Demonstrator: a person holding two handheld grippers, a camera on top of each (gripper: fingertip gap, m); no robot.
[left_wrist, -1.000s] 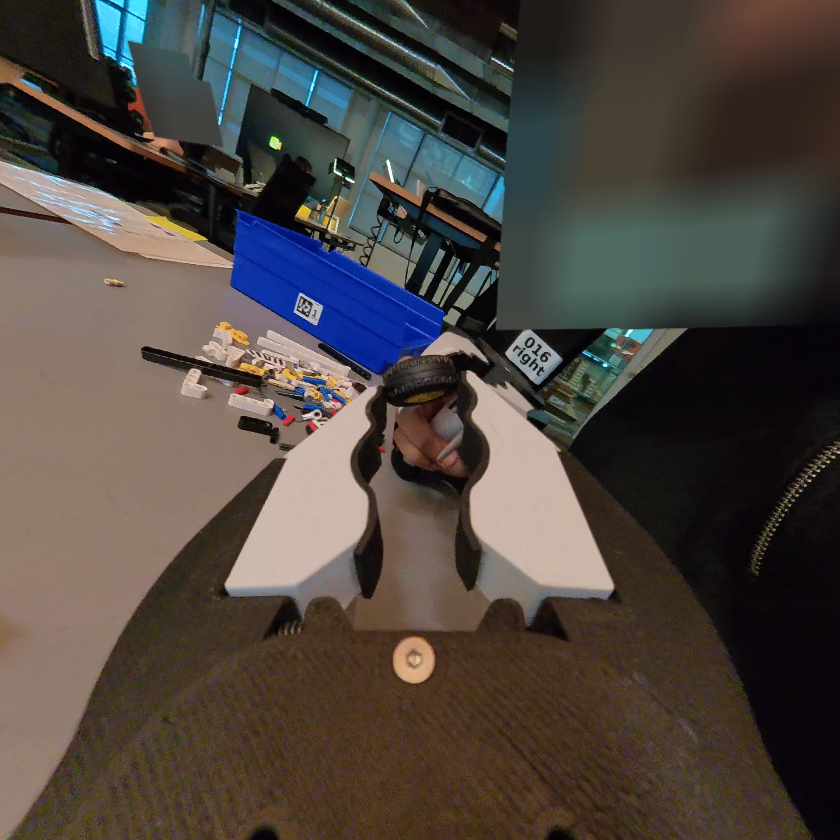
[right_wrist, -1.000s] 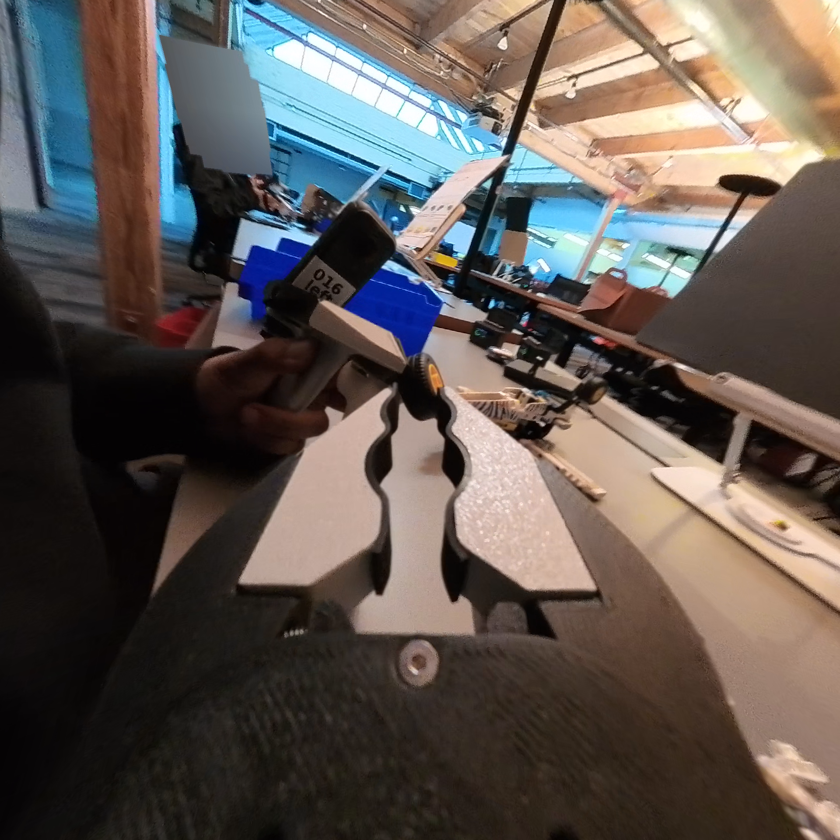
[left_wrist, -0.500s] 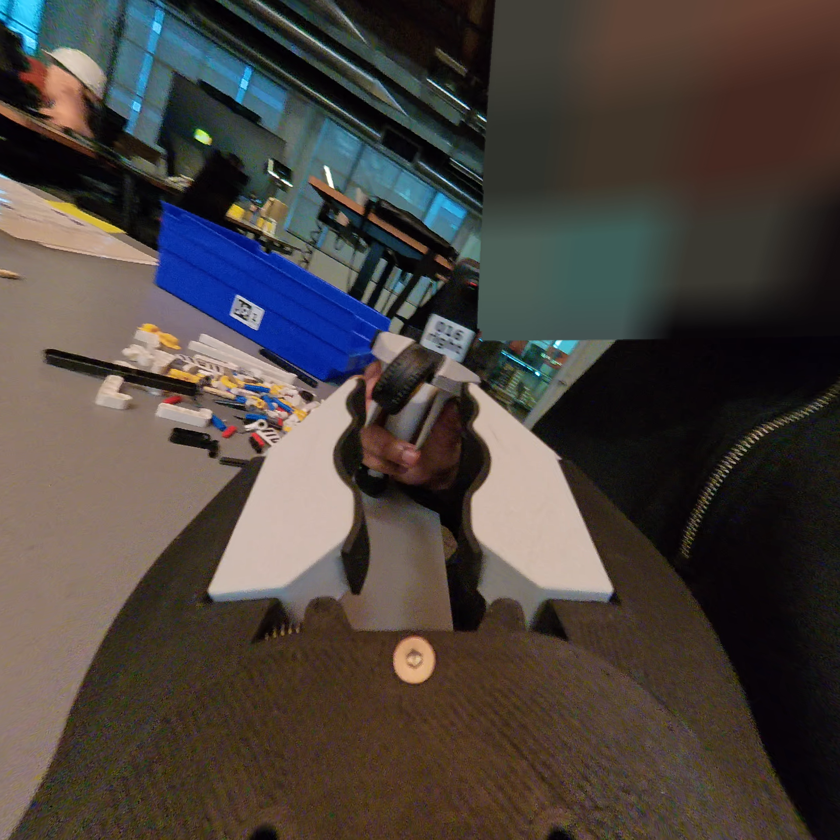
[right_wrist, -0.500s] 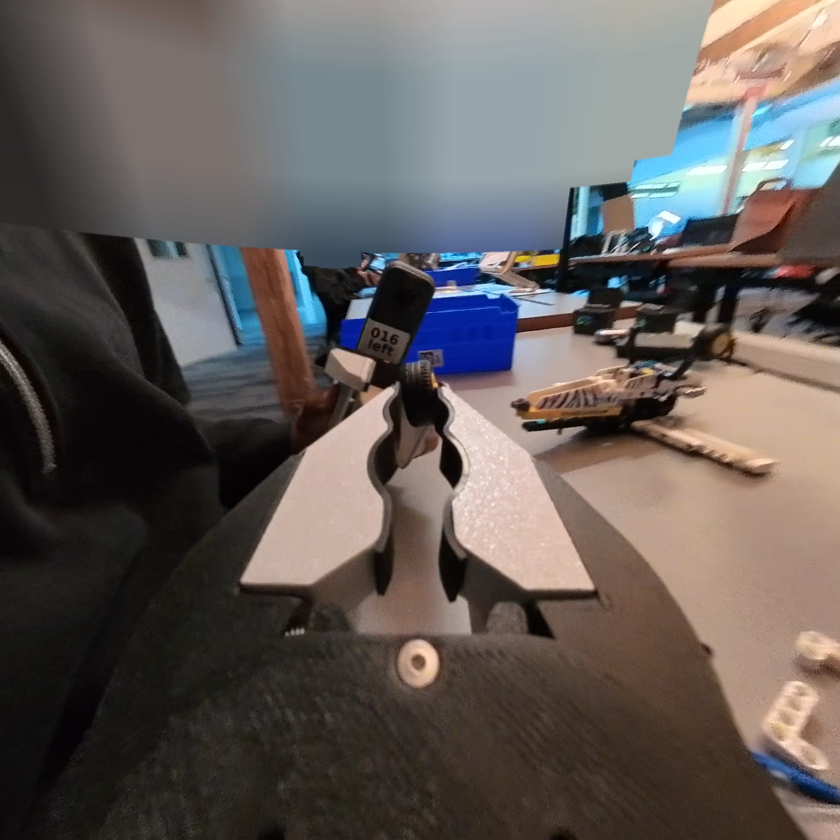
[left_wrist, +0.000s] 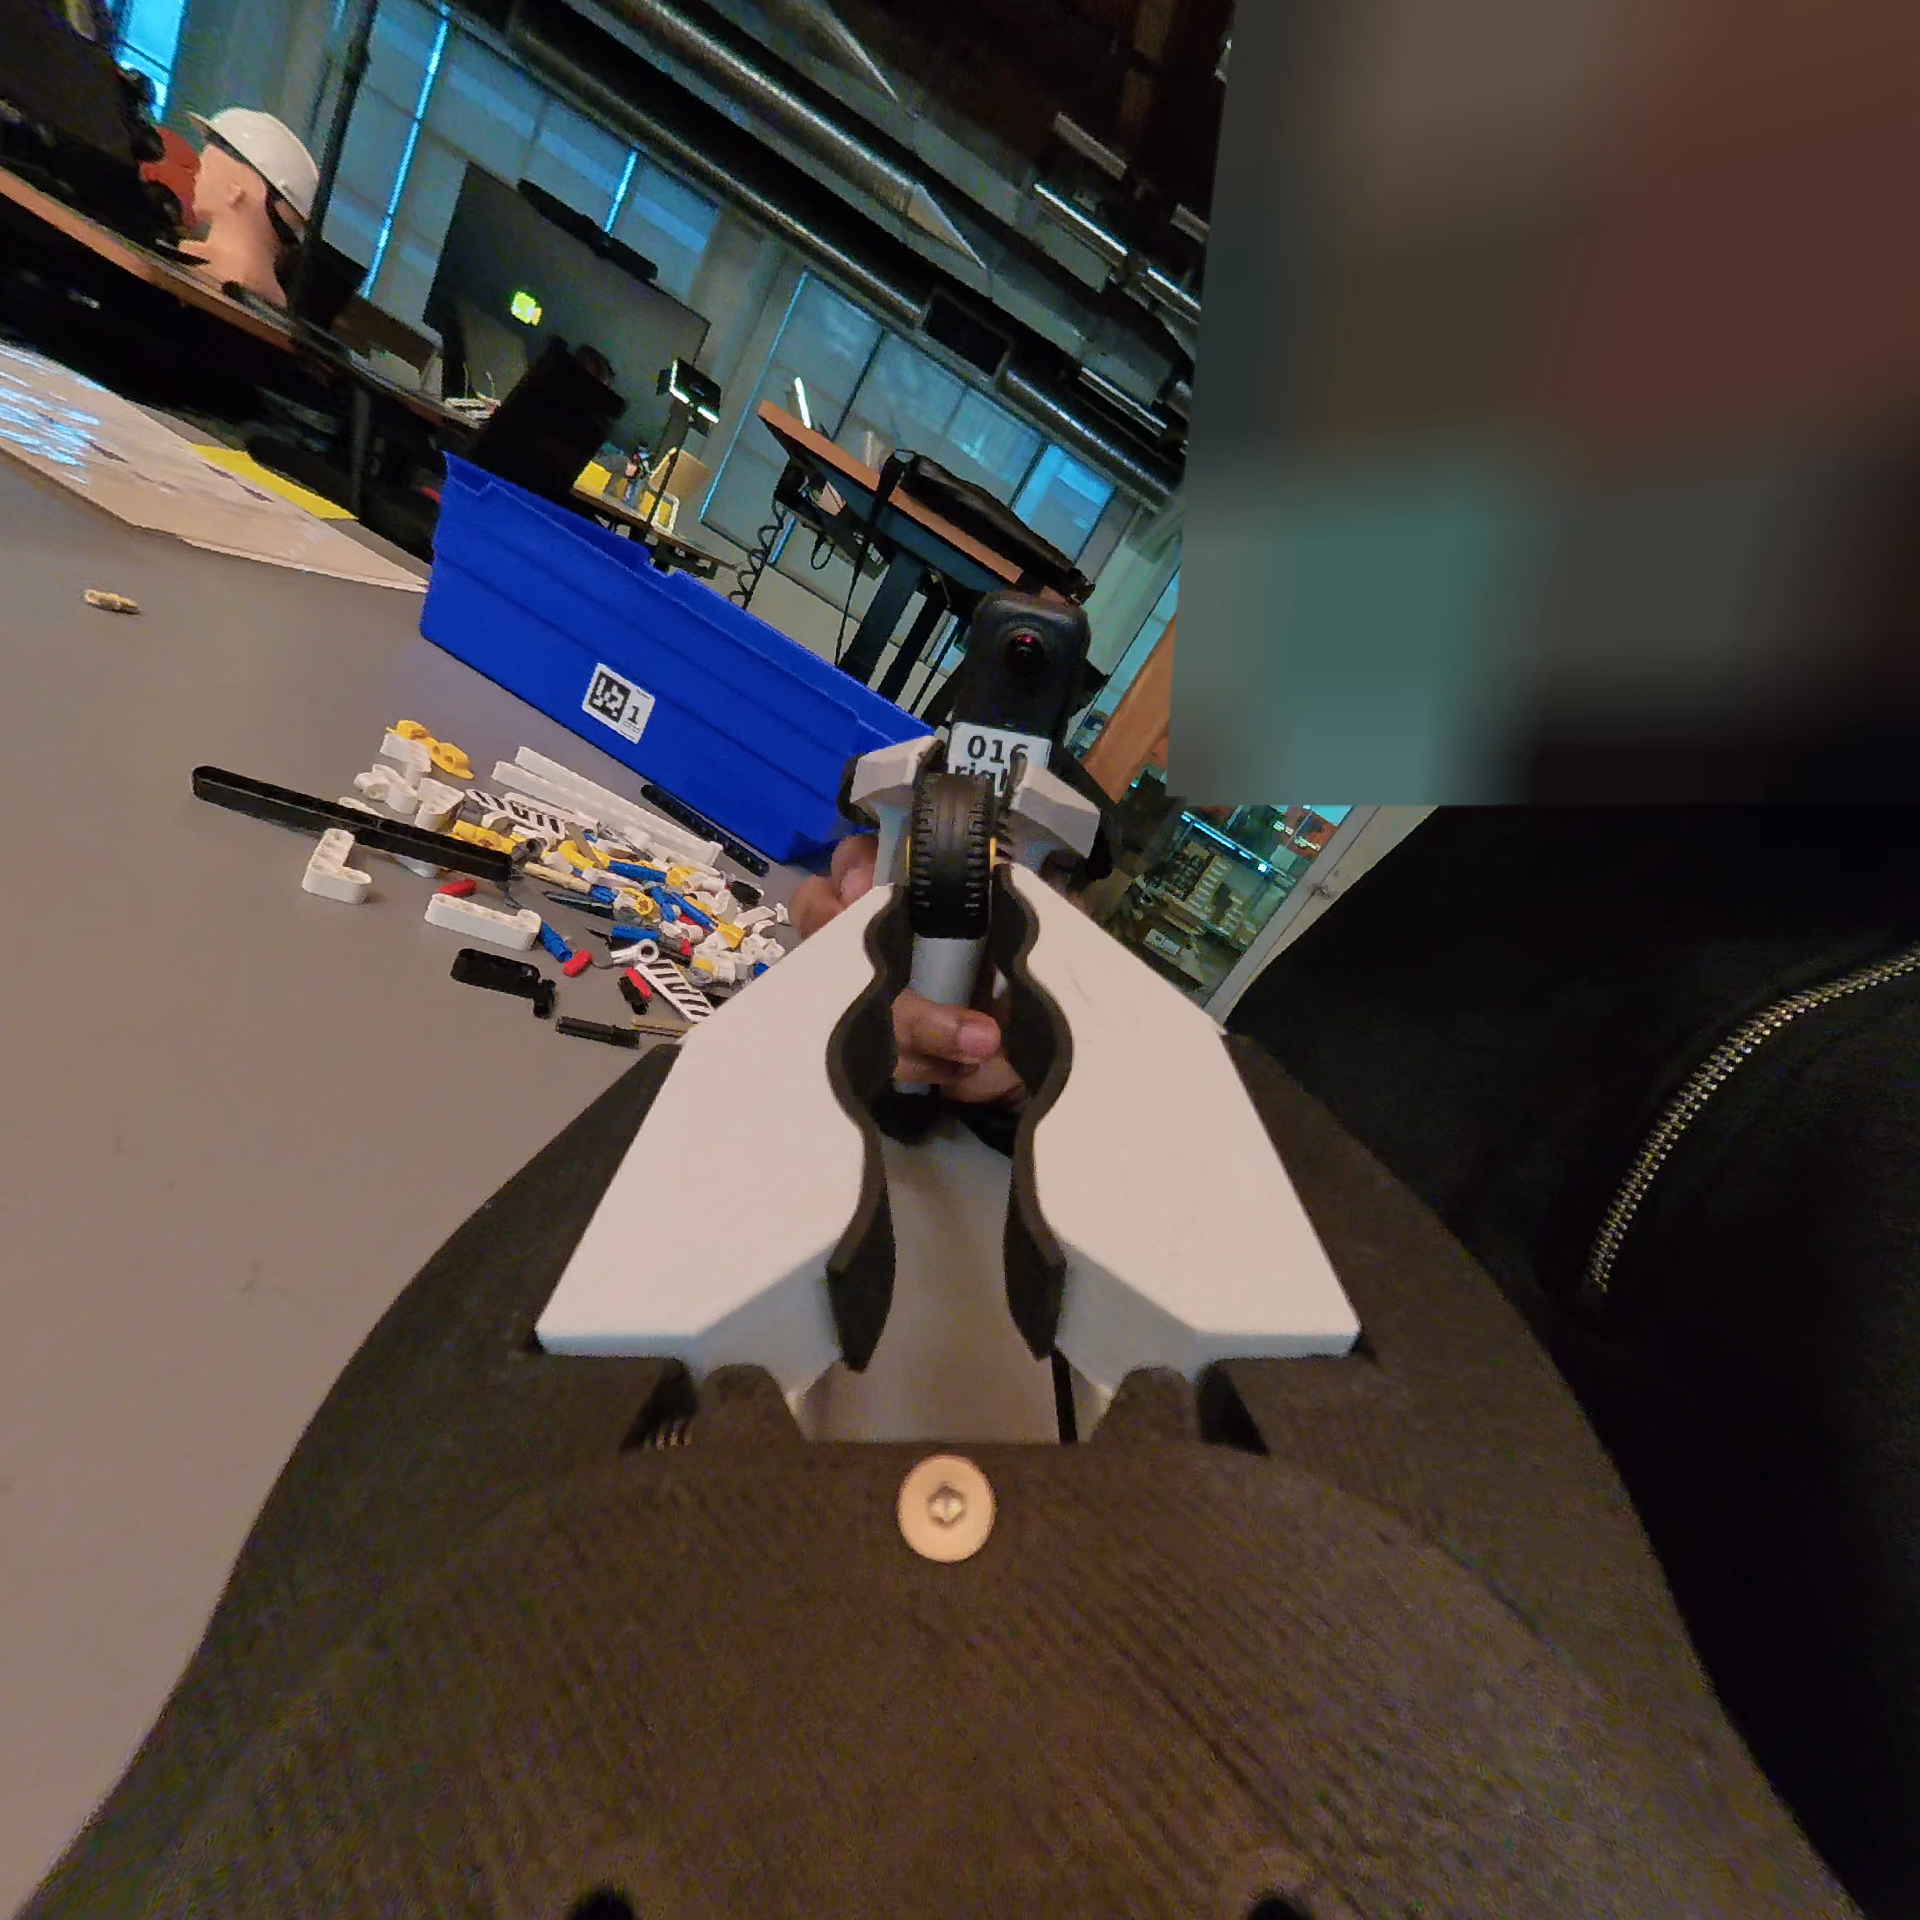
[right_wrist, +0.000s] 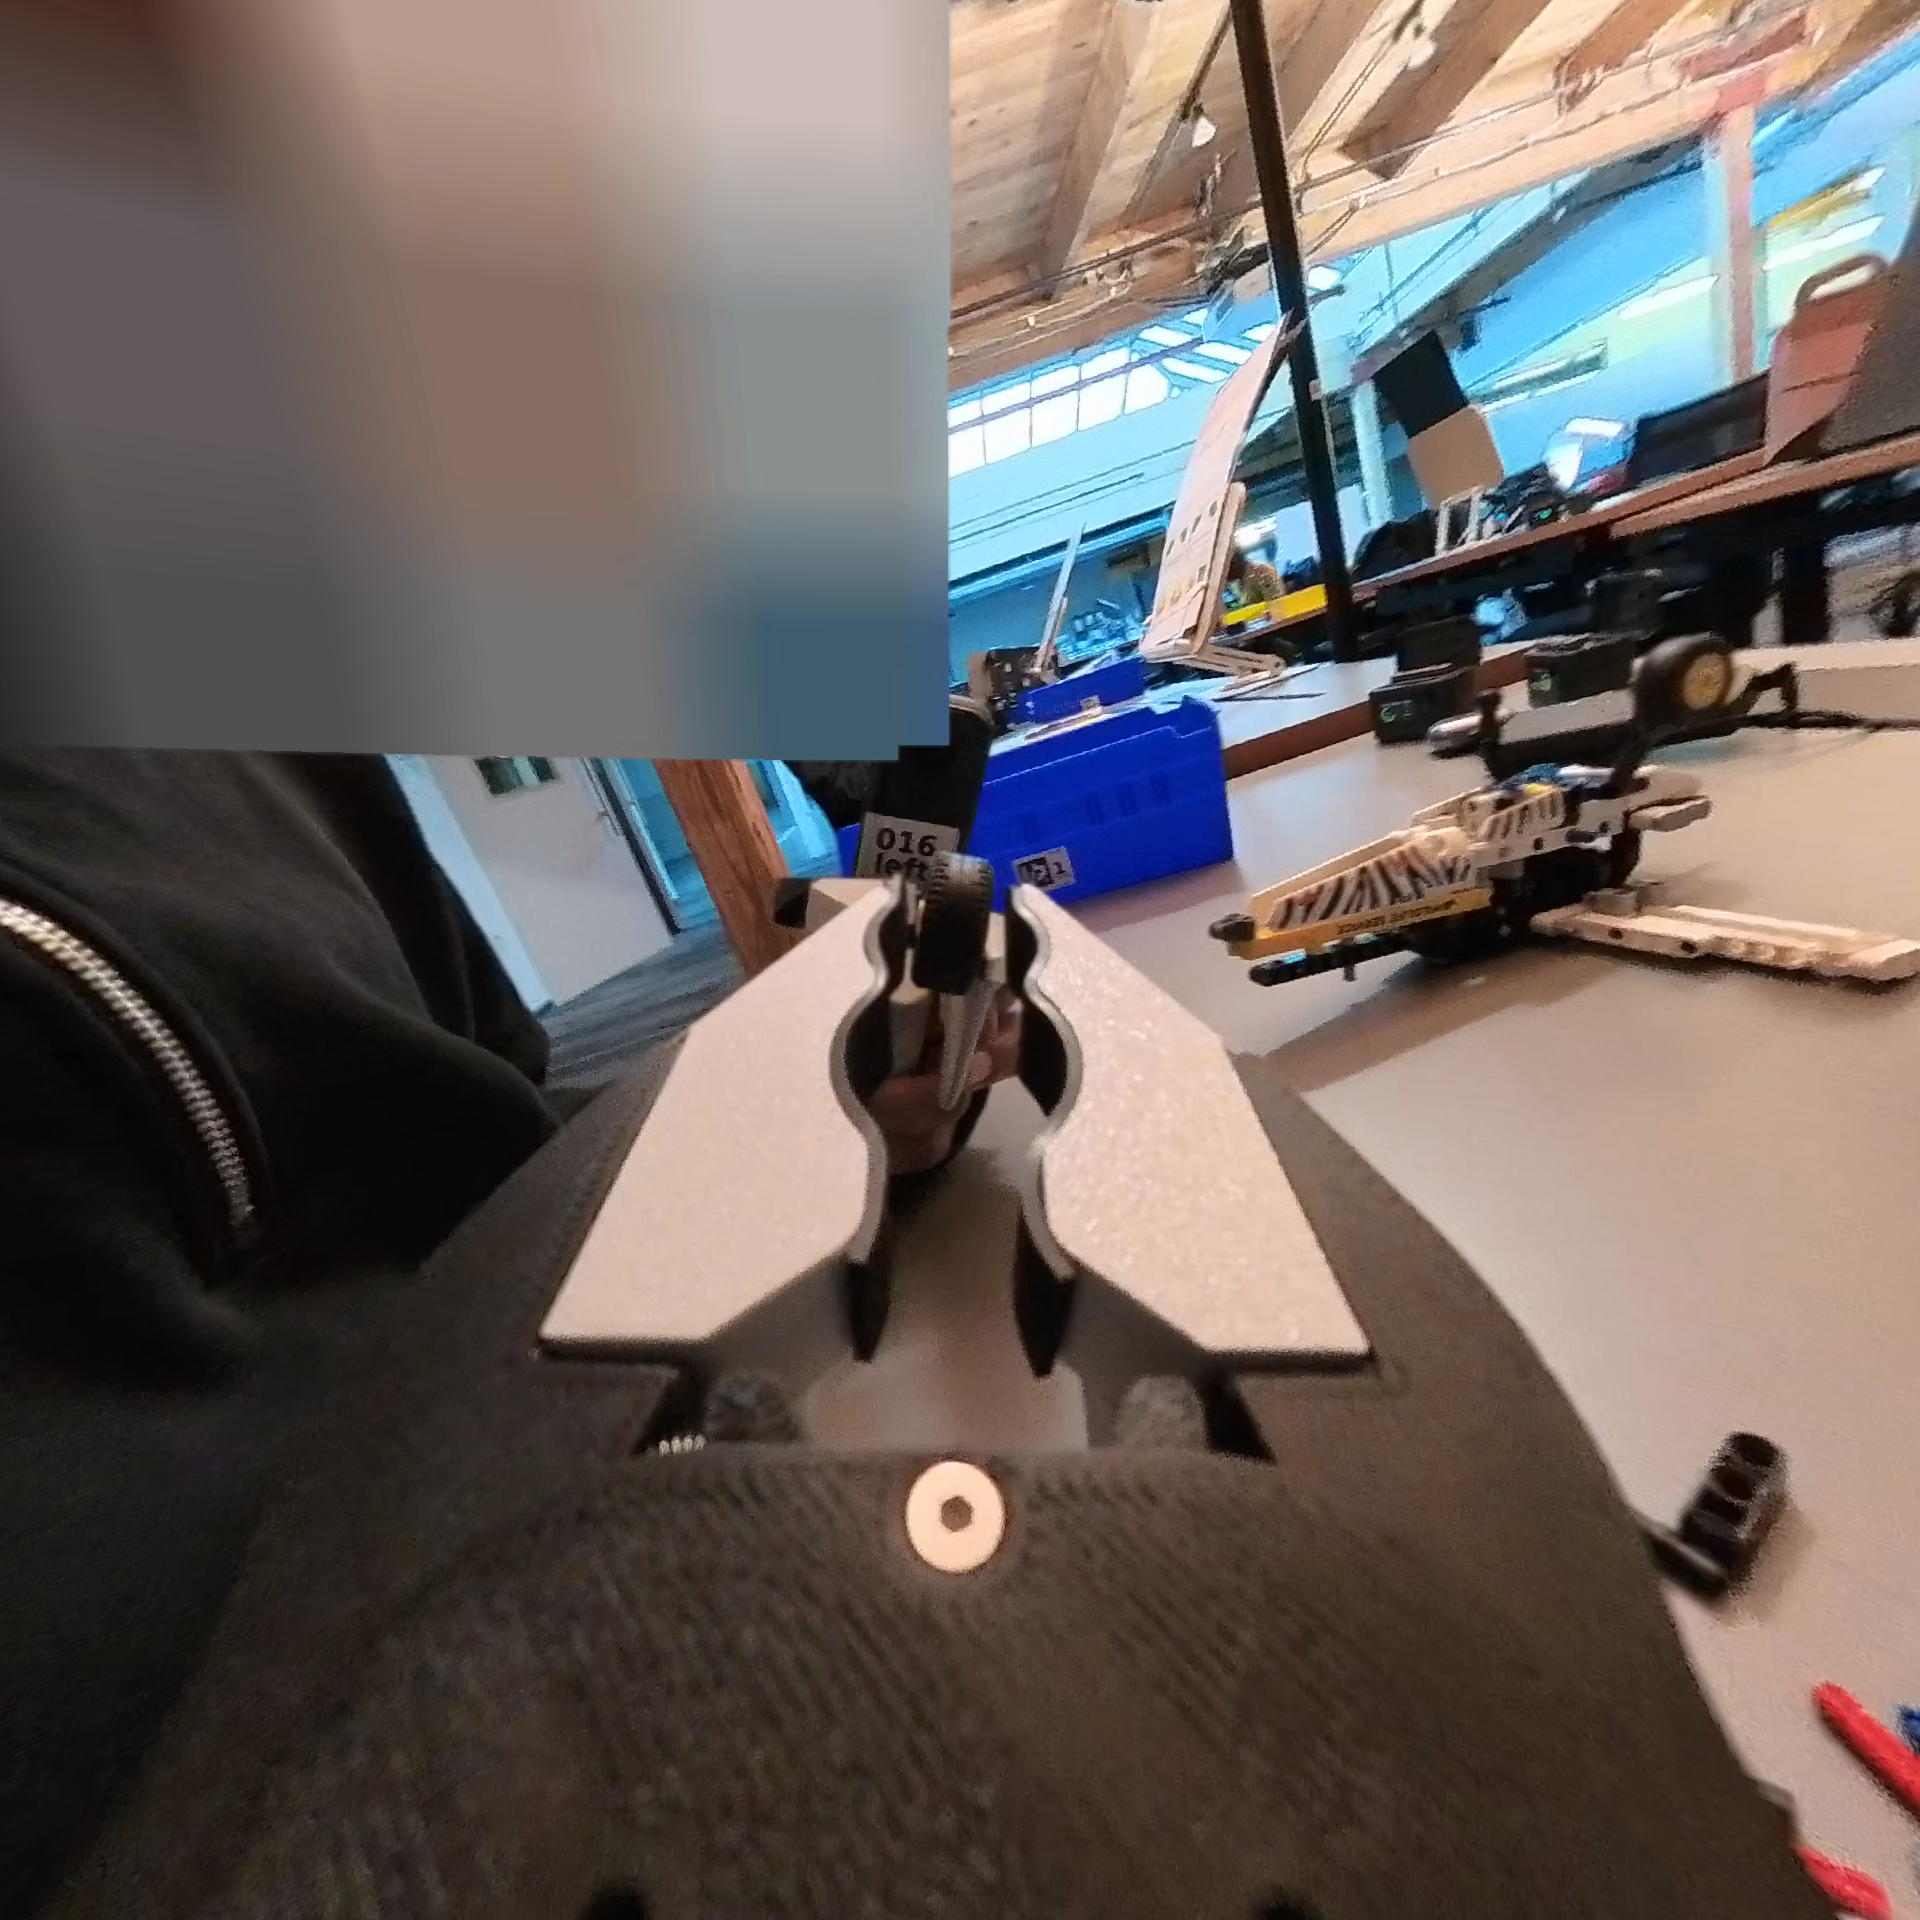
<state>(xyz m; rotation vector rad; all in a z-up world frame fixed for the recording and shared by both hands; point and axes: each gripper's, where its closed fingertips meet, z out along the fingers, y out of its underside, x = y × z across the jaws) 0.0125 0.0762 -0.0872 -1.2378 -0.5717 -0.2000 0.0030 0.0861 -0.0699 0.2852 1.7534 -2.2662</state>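
Facing each other tip to tip above the grey table (left_wrist: 187, 1091), the two grippers meet around one small black wheel (left_wrist: 951, 852) with a yellow hub, held in the air edge-on between them. The left gripper (left_wrist: 951, 906) has its jaws drawn in close and pinching the wheel's lower half, its dark pads pressed on both flat sides. The right gripper (right_wrist: 954, 920) stands with its jaws narrowly spread around the same wheel, a thin gap showing between the tyre and one pad. A hand (left_wrist: 951, 1039) shows behind the wheel. Off to the left gripper's side lie a heap of loose building pieces (left_wrist: 603, 883) and a blue bin (left_wrist: 582, 623); beside the right gripper sit a striped model vehicle (right_wrist: 1455, 894) and a small black piece (right_wrist: 1730, 1507).
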